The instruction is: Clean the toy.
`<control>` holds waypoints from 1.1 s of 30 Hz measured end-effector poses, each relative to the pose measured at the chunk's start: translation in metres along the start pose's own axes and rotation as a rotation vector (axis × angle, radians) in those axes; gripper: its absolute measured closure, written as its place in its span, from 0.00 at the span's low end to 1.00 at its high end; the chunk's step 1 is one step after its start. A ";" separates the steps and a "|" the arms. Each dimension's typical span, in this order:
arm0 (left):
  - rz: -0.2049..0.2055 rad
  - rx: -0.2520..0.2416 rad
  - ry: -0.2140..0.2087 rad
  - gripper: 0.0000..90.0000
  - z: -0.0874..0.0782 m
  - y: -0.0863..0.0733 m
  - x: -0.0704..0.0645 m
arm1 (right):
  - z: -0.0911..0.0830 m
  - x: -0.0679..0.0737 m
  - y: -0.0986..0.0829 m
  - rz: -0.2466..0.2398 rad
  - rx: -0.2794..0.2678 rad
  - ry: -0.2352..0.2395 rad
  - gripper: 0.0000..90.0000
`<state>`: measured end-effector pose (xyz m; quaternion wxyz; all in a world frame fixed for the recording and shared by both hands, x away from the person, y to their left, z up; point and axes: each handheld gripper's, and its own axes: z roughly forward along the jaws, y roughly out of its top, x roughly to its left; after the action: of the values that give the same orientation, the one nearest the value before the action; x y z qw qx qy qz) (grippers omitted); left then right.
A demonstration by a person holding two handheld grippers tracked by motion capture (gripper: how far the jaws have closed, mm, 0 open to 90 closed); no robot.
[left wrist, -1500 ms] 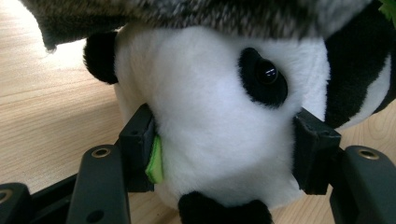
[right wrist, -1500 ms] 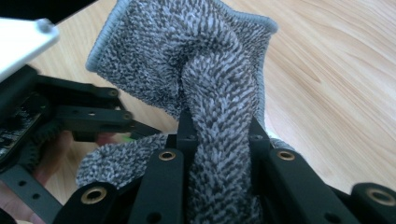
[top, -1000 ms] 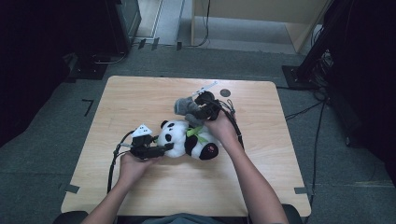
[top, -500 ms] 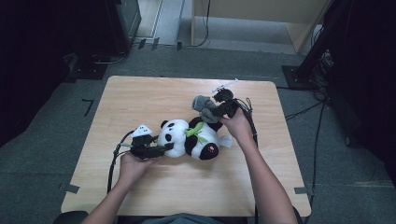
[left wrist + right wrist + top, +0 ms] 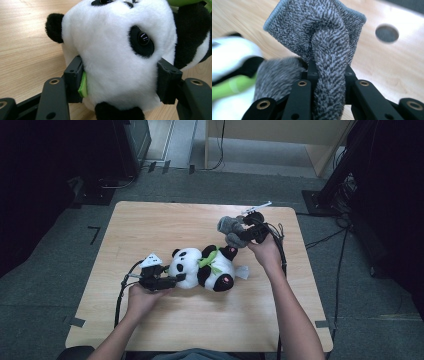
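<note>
High view: the person has the panda plush (image 5: 204, 268) lying on its side near the middle of the wooden table (image 5: 150, 225). The left gripper (image 5: 170, 281) clamps its white head, and the right gripper (image 5: 239, 236) holds a grey cloth (image 5: 229, 227) up over the table's far right, just past the panda's black foot. Looks like a wipe-the-toy job, with the cloth off the plush right now. A small white tag or tail sticks out beside the panda's rear, nothing else clutters the top.

Left gripper view: the jaws are spread wide around the panda's head (image 5: 117, 50) and press into the fur on both sides, with a green pad (image 5: 83, 85) against the plush. That grip seems solid enough; probably best to keep it low so the toy doesn't roll.

Right gripper view: the jaws are squeezed on a twisted fold of the cloth (image 5: 329, 50), the rest fanning out above. The bunched bit may wipe poorly, so leading with the loose flap seems smarter. A round hole (image 5: 387, 33) in the tabletop sits nearby, and the green scarf (image 5: 234, 87) could snag.
</note>
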<state>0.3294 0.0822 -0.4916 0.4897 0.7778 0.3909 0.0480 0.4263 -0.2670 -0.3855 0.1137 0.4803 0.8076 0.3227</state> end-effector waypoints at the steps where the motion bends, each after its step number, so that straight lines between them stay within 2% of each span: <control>1: -0.002 -0.001 -0.002 0.41 0.000 0.000 0.001 | -0.006 0.004 0.003 -0.007 -0.024 0.009 0.85; 5: -0.011 -0.015 -0.008 0.40 0.000 0.000 0.001 | -0.027 0.032 0.019 -0.069 -0.100 0.062 0.85; 8: -0.003 -0.016 -0.005 0.40 0.000 0.000 0.000 | -0.027 0.061 0.026 -0.153 -0.124 0.098 0.85; 12: 0.000 -0.017 -0.005 0.40 0.000 0.001 0.000 | -0.009 0.097 0.031 -0.247 -0.128 0.176 0.85; 15: 0.005 -0.019 -0.004 0.40 0.000 0.001 -0.001 | 0.010 0.120 0.033 -0.296 -0.100 0.212 0.85; 19: 0.007 -0.014 -0.002 0.40 0.000 0.001 -0.001 | 0.035 0.141 0.028 -0.326 -0.033 0.260 0.85; 22: 0.005 -0.005 0.002 0.40 0.000 0.000 -0.001 | 0.049 0.145 0.017 -0.334 0.021 0.286 0.84; 24: -0.002 -0.003 0.001 0.40 0.001 0.001 -0.001 | 0.051 0.141 0.010 -0.318 -0.008 0.300 0.84; 26: -0.009 0.010 0.009 0.40 0.001 0.002 -0.002 | 0.049 0.135 0.008 -0.306 -0.006 0.305 0.84; 28: -0.020 0.015 0.007 0.41 0.001 0.002 -0.001 | 0.046 0.131 0.005 -0.310 -0.003 0.289 0.85; 33: -0.030 0.019 -0.001 0.41 0.001 0.002 0.001 | 0.039 0.111 -0.002 -0.297 0.046 0.205 0.85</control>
<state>0.3314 0.0815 -0.4907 0.4833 0.7765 0.4026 0.0365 0.3871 -0.1570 -0.4019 0.0661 0.3231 0.8842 0.3309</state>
